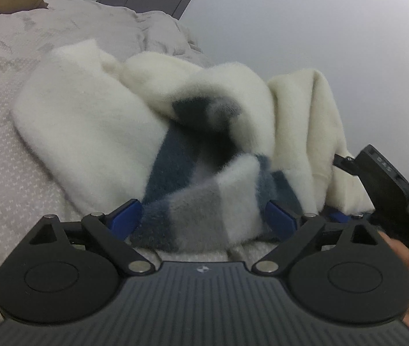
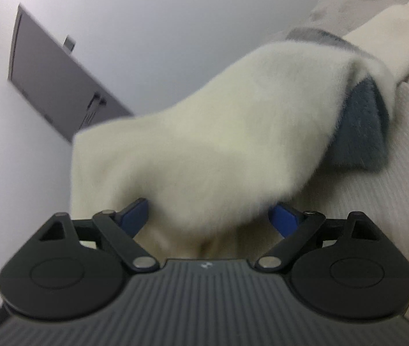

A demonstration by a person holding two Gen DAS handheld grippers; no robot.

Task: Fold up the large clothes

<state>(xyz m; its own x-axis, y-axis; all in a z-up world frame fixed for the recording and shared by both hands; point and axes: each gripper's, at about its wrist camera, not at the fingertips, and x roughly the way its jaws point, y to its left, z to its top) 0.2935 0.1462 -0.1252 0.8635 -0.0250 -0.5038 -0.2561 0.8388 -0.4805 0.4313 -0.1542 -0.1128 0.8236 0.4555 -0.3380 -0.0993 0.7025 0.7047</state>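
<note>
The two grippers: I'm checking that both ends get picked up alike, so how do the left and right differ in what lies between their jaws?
The left gripper has a blue, grey and white striped band of the fuzzy garment between its jaws; the right gripper has only plain cream fabric. The left view is fairly sharp, the right blurred. Both have blue pads standing wide, with fabric between them but not clamped, over the bedspread.
</note>
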